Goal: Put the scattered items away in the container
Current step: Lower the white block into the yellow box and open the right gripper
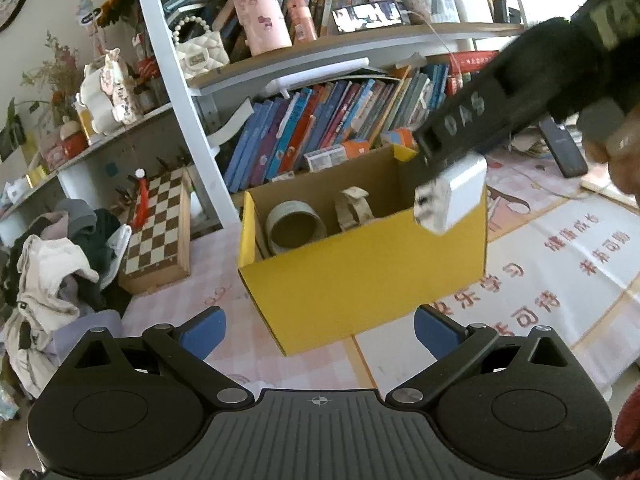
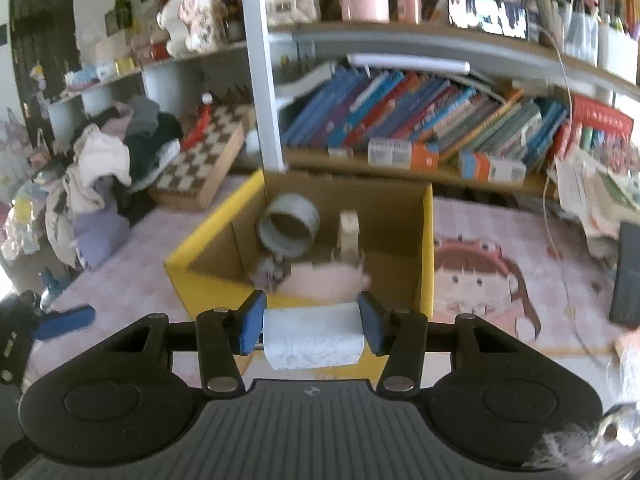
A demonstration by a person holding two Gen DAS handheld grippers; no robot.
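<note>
Currently the right gripper (image 2: 312, 326) clamps a white tissue pack (image 2: 313, 338) by its ends, holding it over the near rim of the yellow box (image 1: 360, 276) for a drop beside the tape roll (image 1: 296, 226). Left gripper (image 1: 318, 330) waits spread wide, empty, short of the box.

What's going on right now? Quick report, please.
Right gripper shut on white tissue pack, at yellow cardboard box rim. Left gripper open, empty. Nothing blocking.

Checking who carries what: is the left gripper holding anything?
No: the left gripper stands wide open and empty before the yellow box; the right gripper holds the white packet.
</note>
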